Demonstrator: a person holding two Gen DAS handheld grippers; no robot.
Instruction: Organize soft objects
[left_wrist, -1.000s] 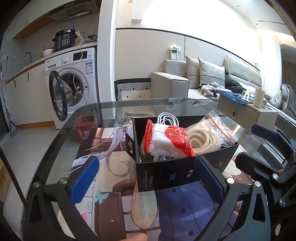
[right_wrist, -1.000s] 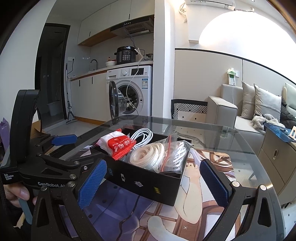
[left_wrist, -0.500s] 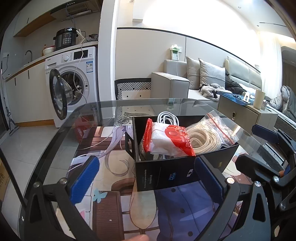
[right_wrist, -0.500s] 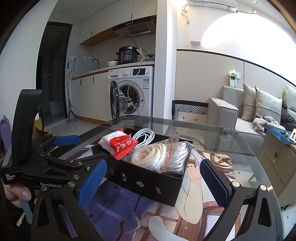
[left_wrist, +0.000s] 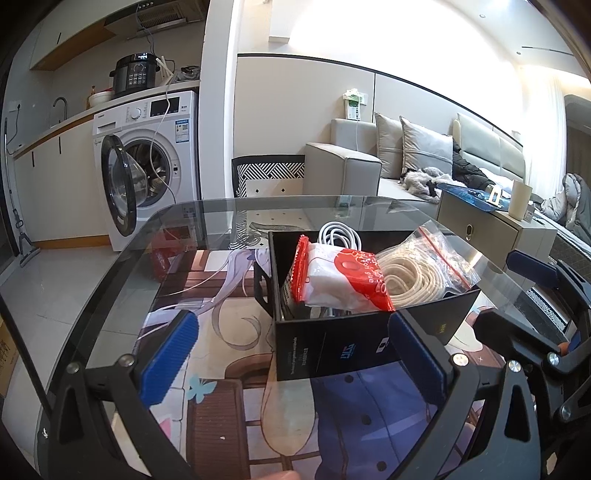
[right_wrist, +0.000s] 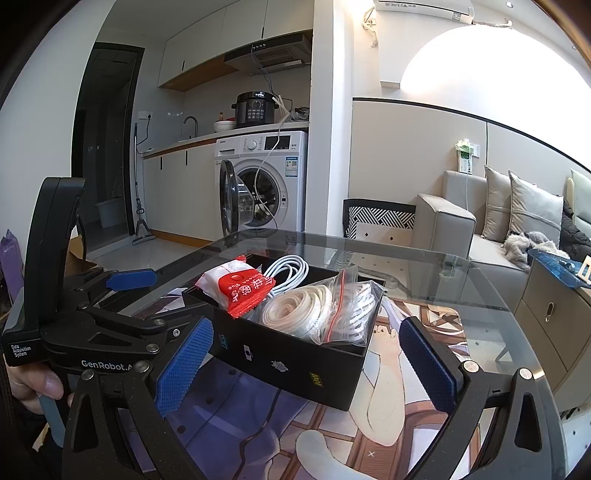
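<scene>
A black box (left_wrist: 354, 343) (right_wrist: 295, 362) stands on the glass table. In it lie a red-and-white packet (left_wrist: 340, 280) (right_wrist: 236, 284), a coiled white cable (left_wrist: 340, 236) (right_wrist: 290, 267) and a clear zip bag of cream cord (left_wrist: 417, 273) (right_wrist: 325, 314). My left gripper (left_wrist: 295, 354) is open and empty, just in front of the box. My right gripper (right_wrist: 306, 365) is open and empty, its jaws either side of the box's near wall. The left gripper also shows at the left of the right wrist view (right_wrist: 110, 321).
The round glass table (left_wrist: 122, 280) (right_wrist: 480, 280) covers a printed mat. A patterned chair (left_wrist: 269, 177) stands behind it. A washing machine (left_wrist: 147, 166) with its door open is at the back left, a sofa (left_wrist: 406, 162) and low cabinet (left_wrist: 495, 229) at the right.
Both views have shifted slightly; the box sits a little lower and nearer in the frames. Both grippers stay open and nothing in the box has moved.
</scene>
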